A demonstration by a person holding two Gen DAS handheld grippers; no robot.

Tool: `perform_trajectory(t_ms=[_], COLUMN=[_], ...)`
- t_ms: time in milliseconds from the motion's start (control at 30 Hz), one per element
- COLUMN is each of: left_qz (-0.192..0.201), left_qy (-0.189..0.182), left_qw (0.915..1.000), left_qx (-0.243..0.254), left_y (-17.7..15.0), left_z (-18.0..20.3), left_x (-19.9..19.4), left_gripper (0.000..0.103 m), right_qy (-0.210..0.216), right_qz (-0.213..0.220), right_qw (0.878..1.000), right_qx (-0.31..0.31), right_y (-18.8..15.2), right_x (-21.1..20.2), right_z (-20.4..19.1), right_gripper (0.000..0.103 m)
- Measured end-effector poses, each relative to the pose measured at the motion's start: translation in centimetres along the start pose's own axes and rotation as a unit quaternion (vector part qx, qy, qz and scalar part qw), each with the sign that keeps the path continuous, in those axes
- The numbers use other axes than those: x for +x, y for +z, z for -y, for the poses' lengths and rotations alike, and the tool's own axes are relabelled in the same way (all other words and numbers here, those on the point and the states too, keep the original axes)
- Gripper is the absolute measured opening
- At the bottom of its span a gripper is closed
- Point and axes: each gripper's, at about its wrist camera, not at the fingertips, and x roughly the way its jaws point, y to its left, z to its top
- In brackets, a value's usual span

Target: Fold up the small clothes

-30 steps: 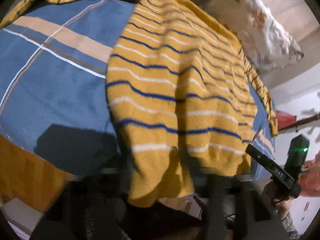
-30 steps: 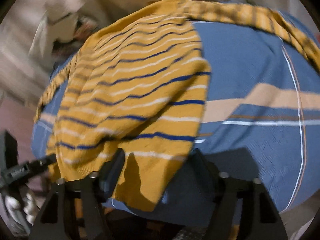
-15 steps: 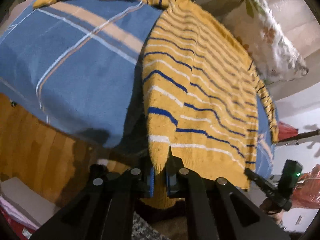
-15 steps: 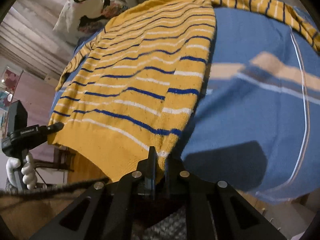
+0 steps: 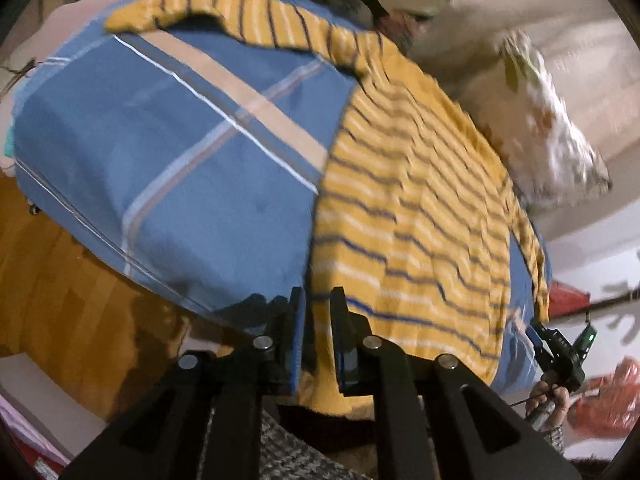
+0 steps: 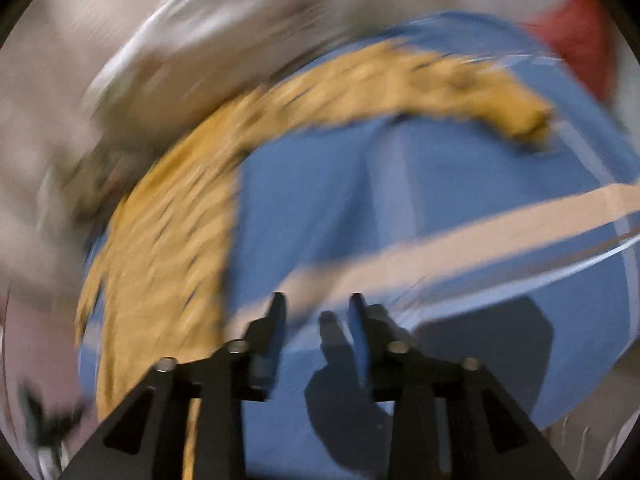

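Left gripper [image 5: 317,304] clamped near hem of striped sweater [image 5: 416,216] on blue bedspread [image 5: 168,168]; right gripper [image 6: 316,312] parted, nothing held, over bedspread

A bed fills most of the room, spread with a blue bedsheet [image 5: 168,168] crossed by tan and white stripes. At its far side a floral pillow [image 5: 556,148] leans against a pale wall [image 5: 568,28]. Beside the bed runs a warm orange-brown wooden floor [image 5: 60,280]. Something red [image 5: 600,404] lies low near the wall, too blurred to name. The light is dim and yellowish, and dark shadows fall on the sheet [image 6: 492,348].
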Motion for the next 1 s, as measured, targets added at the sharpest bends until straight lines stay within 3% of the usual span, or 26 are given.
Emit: perform_trajectory(t_ms=[67,133,333,467,633,700,767,1000], left_qz=[0.012,0.016,0.004,0.005,0.011,0.010,0.009,0.006], left_qy=[0.005,0.004,-0.006,-0.009,-0.016,-0.018,-0.019,-0.026], left_qw=[0.9999,0.9999,0.9998,0.9995,0.9996,0.9996,0.9996,0.9995], left_qx=[-0.003,-0.002,0.017,0.029,0.019,0.017,0.017,0.018], left_y=[0.8,1.2,2.0,2.5,3.2,3.5,3.8,4.4], left_z=[0.2,0.7,4.0,5.7,6.4,6.5,6.8,6.7], left_x=[-0.6,-0.7,0.5,1.0,1.2,1.4,1.6,2.3], left_gripper=[0.017,0.020,0.020,0.021,0.023,0.023,0.023,0.023], right_qy=[-0.008,-0.010,-0.027,-0.076,-0.085,-0.082,-0.084,-0.113], right_qz=[0.027,0.038,0.072,0.092,0.110,0.110,0.103,0.124], right_qw=[0.997,0.992,0.989,0.984,0.975,0.972,0.972,0.967], right_qx=[0.069,0.117,0.126,0.131,0.173,0.190,0.195,0.193], right_y=[2.3,4.0,8.4,11.0,14.0,15.2,16.1,18.0], right_x=[0.6,1.5,3.9,5.2,5.8,6.0,6.0,2.8], right_z=[3.2,5.5,5.7,6.3,8.5,9.1,9.5,10.8], right_gripper=[0.048,0.048,0.048,0.048,0.046,0.036,0.007,0.003])
